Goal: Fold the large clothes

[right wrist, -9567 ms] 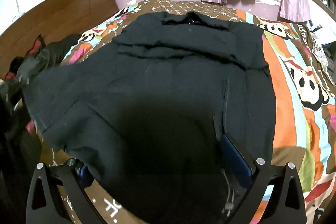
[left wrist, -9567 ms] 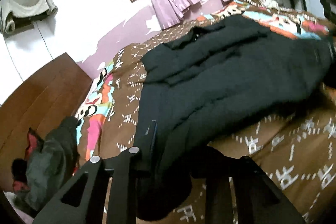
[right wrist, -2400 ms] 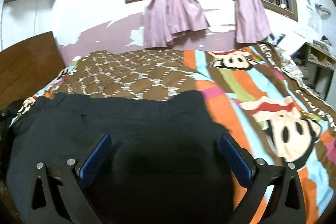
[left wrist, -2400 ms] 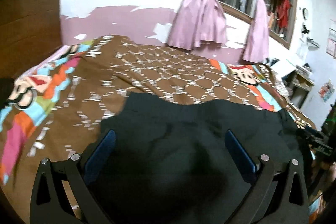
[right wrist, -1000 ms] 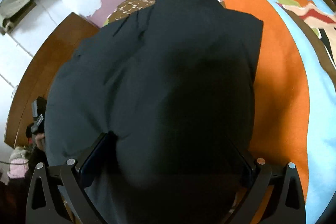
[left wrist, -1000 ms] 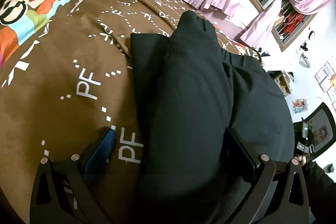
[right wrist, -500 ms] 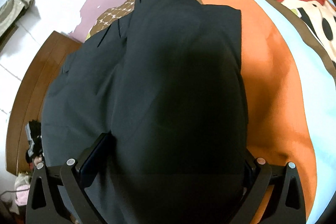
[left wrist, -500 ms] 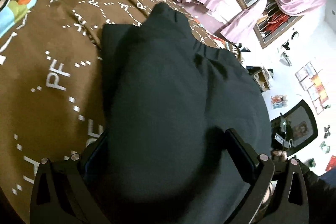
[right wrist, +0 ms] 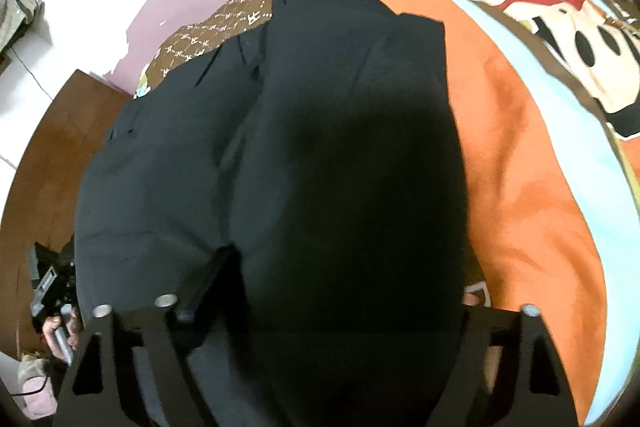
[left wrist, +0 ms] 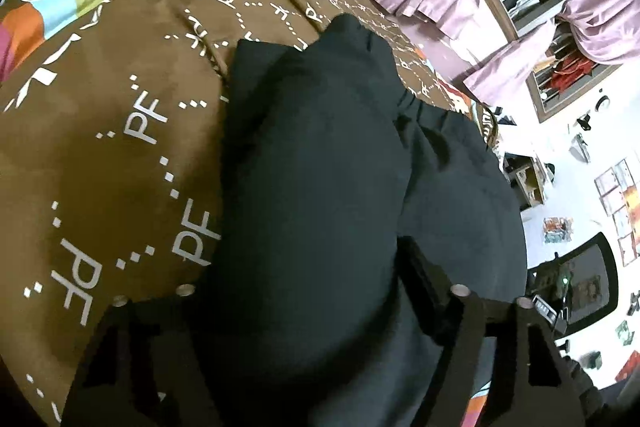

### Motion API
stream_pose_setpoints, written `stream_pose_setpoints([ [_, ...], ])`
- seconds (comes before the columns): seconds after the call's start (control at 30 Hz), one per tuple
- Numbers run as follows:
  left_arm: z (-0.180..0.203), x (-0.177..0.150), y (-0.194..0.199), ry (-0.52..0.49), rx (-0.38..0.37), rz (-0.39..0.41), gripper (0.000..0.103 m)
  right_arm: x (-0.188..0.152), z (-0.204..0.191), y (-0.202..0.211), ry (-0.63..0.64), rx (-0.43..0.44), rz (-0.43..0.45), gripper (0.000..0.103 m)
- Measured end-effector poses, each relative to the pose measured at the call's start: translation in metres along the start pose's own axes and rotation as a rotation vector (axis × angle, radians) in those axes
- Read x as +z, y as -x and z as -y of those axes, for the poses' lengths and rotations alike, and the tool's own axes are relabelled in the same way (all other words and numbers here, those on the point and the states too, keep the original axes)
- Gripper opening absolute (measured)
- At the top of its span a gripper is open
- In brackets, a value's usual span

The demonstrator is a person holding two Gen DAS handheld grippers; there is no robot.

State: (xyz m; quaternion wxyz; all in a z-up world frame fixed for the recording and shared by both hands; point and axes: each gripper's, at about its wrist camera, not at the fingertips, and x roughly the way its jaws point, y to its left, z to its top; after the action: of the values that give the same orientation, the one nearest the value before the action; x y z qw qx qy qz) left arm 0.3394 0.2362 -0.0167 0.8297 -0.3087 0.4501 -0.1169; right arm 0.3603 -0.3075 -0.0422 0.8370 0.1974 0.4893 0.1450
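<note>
Both jaws are closing now, the left gripper (left wrist: 304,291) and right gripper (right wrist: 344,291) each bunching an end of the dark garment (left wrist: 320,167), folded on the patterned bedspread (left wrist: 120,107), apparently to lift it together for another fold.
</note>
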Motion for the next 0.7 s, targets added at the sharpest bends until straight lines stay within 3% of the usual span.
stream_pose_setpoints([
  [0.13, 0.011, 0.001, 0.011, -0.016, -0.015, 0.034, 0.033, -0.002, -0.017, 0.019, 0.070, -0.040, 0.029, 0.031],
  [0.23, 0.028, 0.000, 0.022, -0.055, -0.013, 0.067, 0.022, -0.003, -0.036, 0.034, 0.107, -0.059, 0.071, 0.022],
  [0.43, 0.053, 0.003, 0.050, -0.101, -0.057, 0.136, 0.018, 0.003, -0.086, 0.067, 0.164, 0.023, 0.181, 0.018],
  [0.47, 0.060, 0.009, 0.056, -0.108, -0.058, 0.154, 0.018, 0.014, -0.113, 0.057, 0.176, 0.032, 0.188, 0.018],
  [0.7, 0.062, 0.017, 0.119, -0.130, -0.016, 0.304, 0.017, 0.018, -0.170, 0.066, 0.270, 0.115, 0.237, 0.017],
])
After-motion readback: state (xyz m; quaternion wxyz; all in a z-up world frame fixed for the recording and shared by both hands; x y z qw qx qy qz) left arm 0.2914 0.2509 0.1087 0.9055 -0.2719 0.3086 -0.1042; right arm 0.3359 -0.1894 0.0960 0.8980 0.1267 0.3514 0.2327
